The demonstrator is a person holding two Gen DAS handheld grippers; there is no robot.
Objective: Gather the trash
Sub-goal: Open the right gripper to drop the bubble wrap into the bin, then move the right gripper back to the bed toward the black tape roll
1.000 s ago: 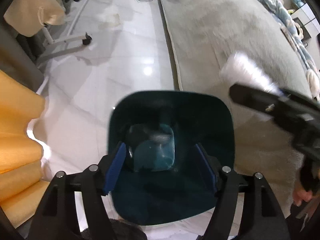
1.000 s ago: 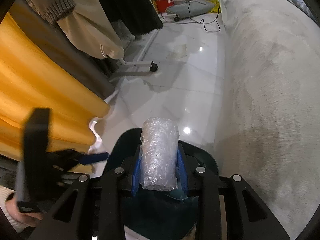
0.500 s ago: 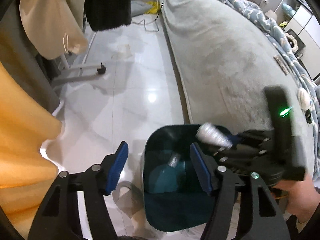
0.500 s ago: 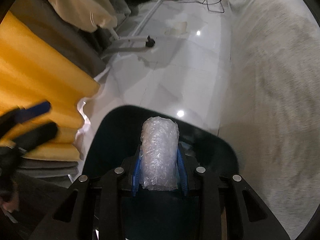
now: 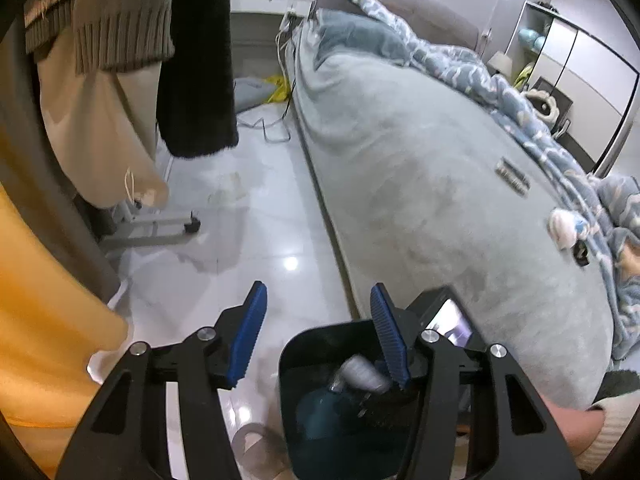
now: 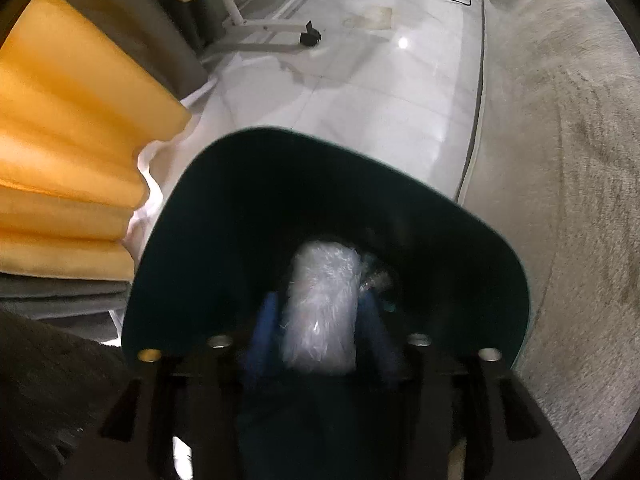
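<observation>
Right gripper (image 6: 320,316) sits inside the dark teal trash bin (image 6: 500,280), blue fingers clamped on a roll of bubble wrap (image 6: 320,308). Left gripper (image 5: 318,336) hangs spread wide and empty above the bin's rim (image 5: 286,356), beside the grey bed (image 5: 420,184).

No readable text, label, brand, number or sign shows in either view; the small patch (image 5: 512,175) on the grey bedding (image 5: 420,184), far ahead and right of the left tongs, carries marks too small to make out, and the lit screen (image 5: 450,322) by those tongs is blurred
</observation>
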